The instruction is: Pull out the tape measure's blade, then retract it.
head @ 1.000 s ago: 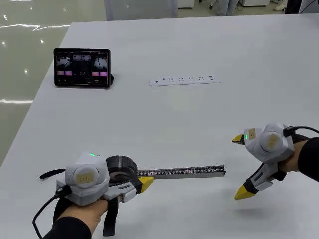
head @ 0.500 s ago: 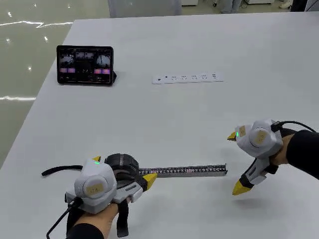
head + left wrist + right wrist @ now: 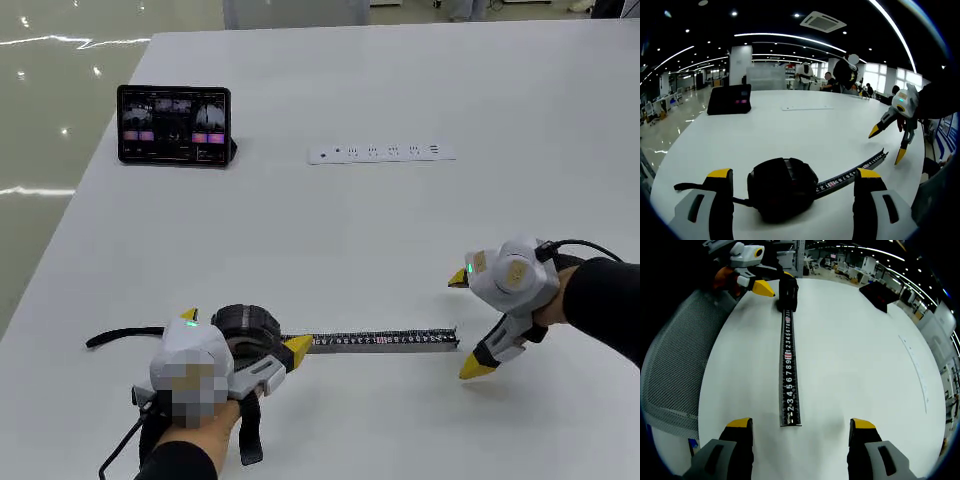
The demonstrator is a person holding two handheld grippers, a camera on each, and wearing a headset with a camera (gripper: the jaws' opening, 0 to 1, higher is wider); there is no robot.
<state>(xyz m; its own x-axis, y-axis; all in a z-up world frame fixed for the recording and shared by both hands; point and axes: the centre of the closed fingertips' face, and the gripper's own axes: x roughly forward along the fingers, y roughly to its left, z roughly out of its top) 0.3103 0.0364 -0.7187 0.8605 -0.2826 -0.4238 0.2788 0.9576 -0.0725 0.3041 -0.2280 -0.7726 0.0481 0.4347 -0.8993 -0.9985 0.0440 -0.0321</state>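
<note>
A black tape measure case (image 3: 245,328) lies on the white table (image 3: 400,240), its blade (image 3: 385,341) pulled out flat to the right. My left gripper (image 3: 243,332) is open, one jaw on each side of the case with small gaps, as the left gripper view shows around the case (image 3: 783,187). My right gripper (image 3: 466,323) is open at the blade's free end. In the right gripper view the blade (image 3: 789,370) runs away from me and its end lies between the jaws of my right gripper (image 3: 800,427), left of centre. The case (image 3: 788,292) sits at the far end.
A tablet (image 3: 174,125) stands at the back left near the table's left edge. A white power strip (image 3: 380,153) lies at the back centre. A black strap (image 3: 120,336) trails left from the case. People stand far off in the left gripper view.
My right gripper has moved left and now straddles the blade's end. The left gripper stays around the case. The blade's length looks unchanged.
</note>
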